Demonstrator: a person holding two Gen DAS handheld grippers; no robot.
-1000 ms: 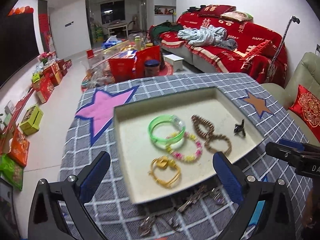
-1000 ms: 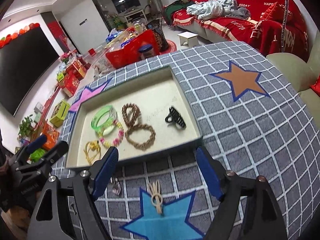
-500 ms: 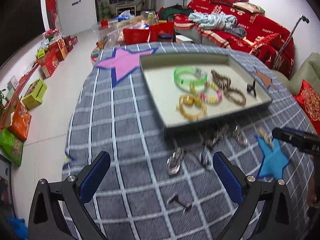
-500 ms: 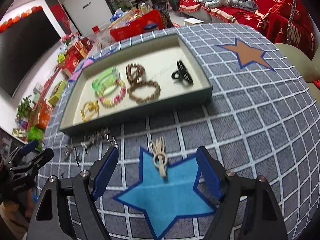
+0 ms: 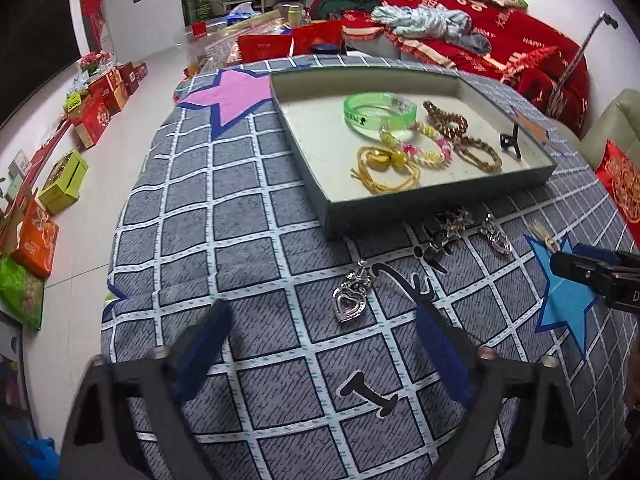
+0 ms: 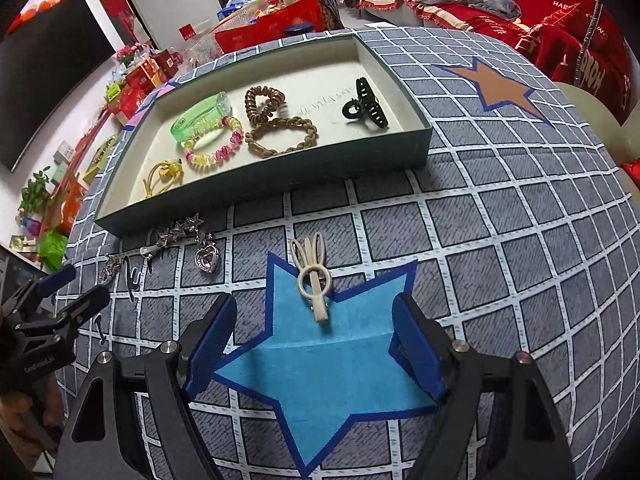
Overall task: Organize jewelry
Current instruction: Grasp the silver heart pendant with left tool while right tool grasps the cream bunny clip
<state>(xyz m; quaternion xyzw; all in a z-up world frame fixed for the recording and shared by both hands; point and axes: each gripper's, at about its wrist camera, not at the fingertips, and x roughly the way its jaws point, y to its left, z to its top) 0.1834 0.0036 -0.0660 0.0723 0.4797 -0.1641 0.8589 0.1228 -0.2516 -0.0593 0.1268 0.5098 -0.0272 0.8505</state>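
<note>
Left gripper [image 5: 324, 346] held low, jaws spread wide, nothing between the blue pads [image 5: 202, 344]. Black finger frames reaching forward from the bottom of the left wrist view, slightly blurred. Seen from the right wrist view at the far left [image 6: 68, 292], tilted, fingertips parted.

Right gripper [image 6: 314, 346] likewise wide apart, blue pads [image 6: 210, 342] facing each other, nothing clamped. Fingers angled forward and down, tips near the surface; contact not clear. Tip visible at the right edge of the left wrist view [image 5: 588, 268], pointing leftward.

Part of a hand [image 6: 24, 412] glimpsed behind the left gripper's body.
</note>
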